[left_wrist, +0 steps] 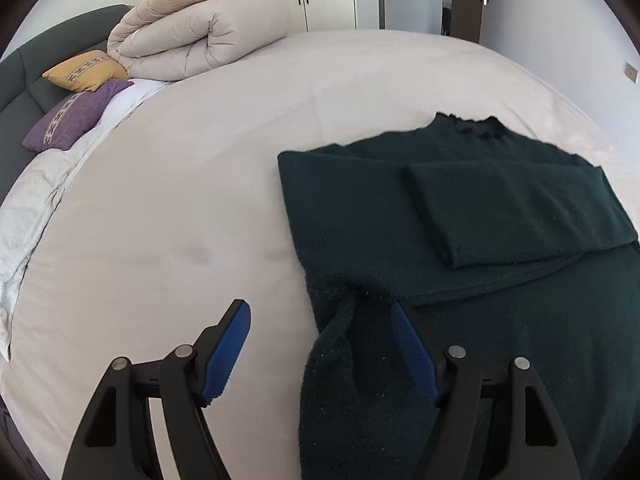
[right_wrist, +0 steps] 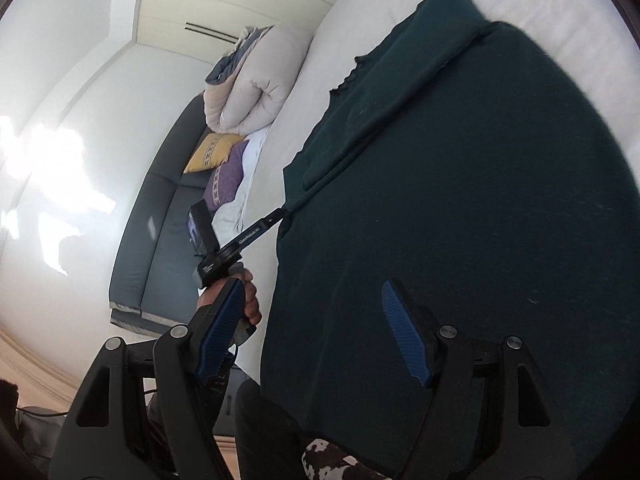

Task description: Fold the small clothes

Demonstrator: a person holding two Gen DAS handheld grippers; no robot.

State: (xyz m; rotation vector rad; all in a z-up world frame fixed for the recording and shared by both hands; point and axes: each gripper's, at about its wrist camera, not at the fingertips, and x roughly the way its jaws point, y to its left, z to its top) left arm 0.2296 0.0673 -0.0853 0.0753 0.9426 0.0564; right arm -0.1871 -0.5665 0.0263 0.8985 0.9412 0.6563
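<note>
bed (left_wrist: 168, 208): pale sheet, rolled duvet (left_wrist: 200, 32) | dark green sweater (left_wrist: 480, 208) laid flat | left claw (left_wrist: 320, 344) wide | right claw (right_wrist: 312, 332) wide

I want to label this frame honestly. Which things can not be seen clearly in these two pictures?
- Left wrist view: the lower hem of the sweater is cut off by the picture edge and hidden behind the left gripper.
- Right wrist view: the left gripper's tip goes under a sweater fold; what it touches is hidden.
- Right wrist view: the sweater's right side runs past the edge; the right gripper blocks the bottom.
- Pillow patterns: too small.
</note>
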